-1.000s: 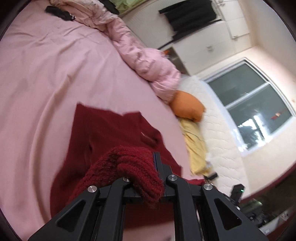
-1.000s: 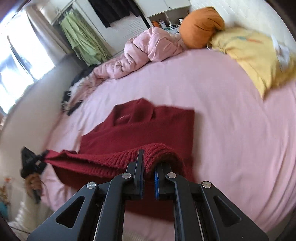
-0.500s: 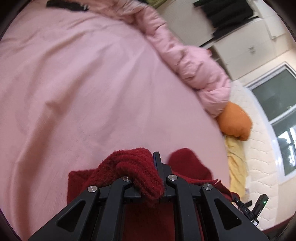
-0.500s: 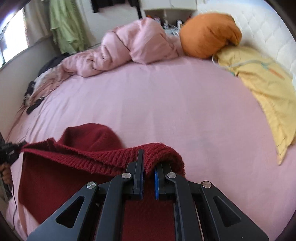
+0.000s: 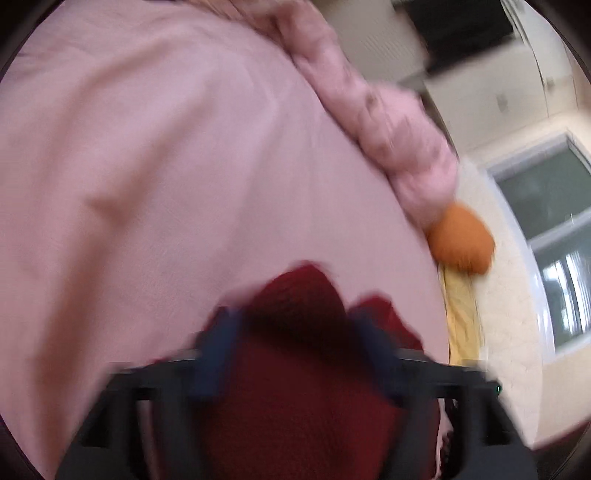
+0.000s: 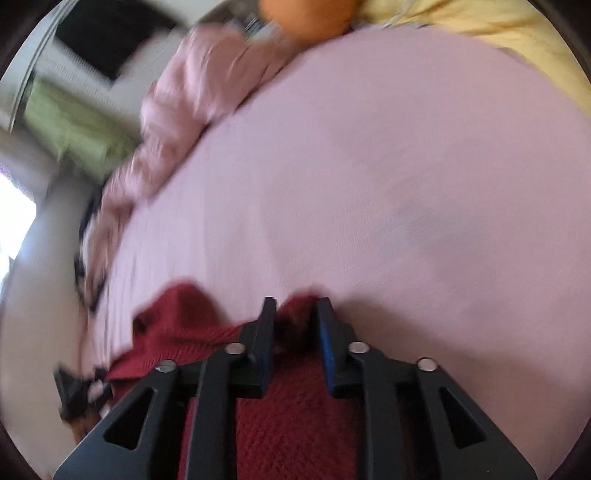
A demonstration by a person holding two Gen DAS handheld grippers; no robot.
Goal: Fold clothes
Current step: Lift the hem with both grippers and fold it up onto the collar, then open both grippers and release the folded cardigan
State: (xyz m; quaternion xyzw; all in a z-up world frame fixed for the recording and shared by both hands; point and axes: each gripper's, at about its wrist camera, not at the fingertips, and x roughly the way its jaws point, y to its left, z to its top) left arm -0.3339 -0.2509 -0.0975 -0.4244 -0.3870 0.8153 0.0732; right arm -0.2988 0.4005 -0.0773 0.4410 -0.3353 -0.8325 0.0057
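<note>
One red knit sweater (image 5: 295, 406), lying on one pink bed sheet (image 5: 166, 166), at the near edge of both views, under both grippers.

Left gripper (image 5: 291, 332): jaws opening, spread wide; sweater fabric lay between them, and the pads appeared clear of it, though this view was heavily blurred.

Right gripper (image 6: 295, 317): jaws opening, a moderate gap; a fold of sweater stood between the blue-lined fingers (image 6: 325, 332), pads apparently not pressing it.

Left wrist view only: one window (image 5: 546, 229) at right and one white padded headboard (image 5: 509, 314).

Right wrist view only: green clothing (image 6: 74, 122) hanging at upper left; a small dark object (image 6: 74, 395) at the left margin, unidentifiable.

Both views: one pink quilt (image 5: 388, 122), bunched along the far edge; one orange pillow (image 5: 461, 240); one yellow pillow (image 6: 498, 33); one dark garment (image 6: 110, 33) against white cupboards.
</note>
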